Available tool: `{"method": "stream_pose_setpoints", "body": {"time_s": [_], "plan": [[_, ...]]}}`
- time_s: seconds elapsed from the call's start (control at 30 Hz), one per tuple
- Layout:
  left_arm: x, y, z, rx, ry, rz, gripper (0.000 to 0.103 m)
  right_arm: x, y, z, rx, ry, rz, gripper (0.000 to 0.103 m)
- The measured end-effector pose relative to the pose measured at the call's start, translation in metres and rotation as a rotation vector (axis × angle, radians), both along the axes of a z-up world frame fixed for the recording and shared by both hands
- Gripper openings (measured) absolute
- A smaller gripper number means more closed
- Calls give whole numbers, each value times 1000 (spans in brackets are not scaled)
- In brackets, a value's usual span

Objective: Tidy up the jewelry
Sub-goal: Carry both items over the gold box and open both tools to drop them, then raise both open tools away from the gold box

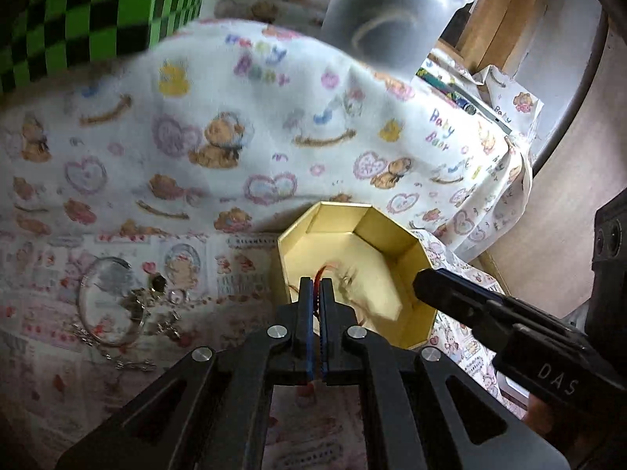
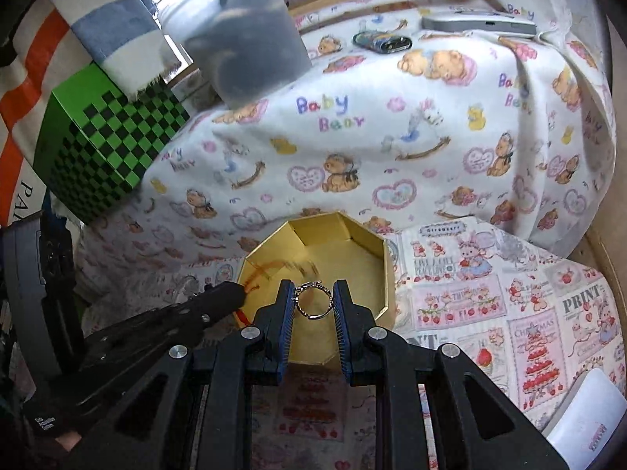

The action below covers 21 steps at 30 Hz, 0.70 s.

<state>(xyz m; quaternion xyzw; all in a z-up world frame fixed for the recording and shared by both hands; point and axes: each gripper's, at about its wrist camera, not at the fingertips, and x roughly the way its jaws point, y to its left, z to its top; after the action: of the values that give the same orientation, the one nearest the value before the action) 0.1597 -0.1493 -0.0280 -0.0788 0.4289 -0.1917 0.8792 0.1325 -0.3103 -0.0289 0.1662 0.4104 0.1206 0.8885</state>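
Jewelry: silver ring point(image 2: 313, 300) pinched in right gripper point(image 2: 313, 293), above gold box point(image 2: 386, 274).
Left gripper point(image 1: 316, 288): jaws narrow, clamping red cord point(image 1: 319, 273) over box's near edge.
Cloth, left edge: loose silver pieces point(image 1: 129, 305).

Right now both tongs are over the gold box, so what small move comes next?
Probably part the right tongs to drop the silver ring: it hangs pinched between the pads, directly above the open gold box. The left tongs look shut on a red cord there too.
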Motion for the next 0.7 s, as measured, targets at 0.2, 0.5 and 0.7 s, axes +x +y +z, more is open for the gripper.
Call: {"method": "stream_pose_setpoints", "body": {"time_s": [0.2, 0.5, 0.7], "plan": [[-14, 13, 15, 31, -73, 41, 19, 7, 13, -14, -54, 32, 20, 22], [-52, 58, 48, 190, -262, 134, 42, 2, 30, -11, -156, -11, 25, 22], [-60, 89, 58, 229, -306, 222, 57, -4, 25, -2, -146, -53, -9, 49]]}}
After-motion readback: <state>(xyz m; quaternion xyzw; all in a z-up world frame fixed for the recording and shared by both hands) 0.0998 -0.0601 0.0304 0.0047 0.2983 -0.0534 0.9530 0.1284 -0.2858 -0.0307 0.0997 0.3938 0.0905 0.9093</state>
